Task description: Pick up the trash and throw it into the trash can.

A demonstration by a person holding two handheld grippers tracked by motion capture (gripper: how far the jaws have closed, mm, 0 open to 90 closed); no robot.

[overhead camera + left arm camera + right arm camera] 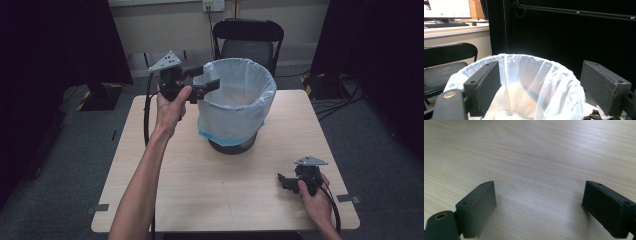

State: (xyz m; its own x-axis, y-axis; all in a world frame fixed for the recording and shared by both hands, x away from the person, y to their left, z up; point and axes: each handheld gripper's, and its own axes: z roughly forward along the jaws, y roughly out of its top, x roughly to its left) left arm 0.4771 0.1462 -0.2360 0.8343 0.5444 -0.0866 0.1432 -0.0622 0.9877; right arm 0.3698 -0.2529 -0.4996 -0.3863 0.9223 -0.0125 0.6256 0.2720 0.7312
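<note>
**Left gripper up at the bin rim, right one parked on the table**

So there's a dark round waste bin lined with a thin white plastic bag [235, 102], standing around the middle of the light wood-grain table [210, 185], toward the far side. The left gripper [207, 82] is held up in the air right at the bin's near-left rim, jaws spread wide with nothing between them; in the left gripper view the bag's rim [524, 75] sits between and beyond the jaws. The right gripper [284, 181] is down low at the table's near-right corner, well apart from the bin, also wide open and empty over bare wood [536, 157]. A black folding chair [248, 42] stands behind the table.
</note>
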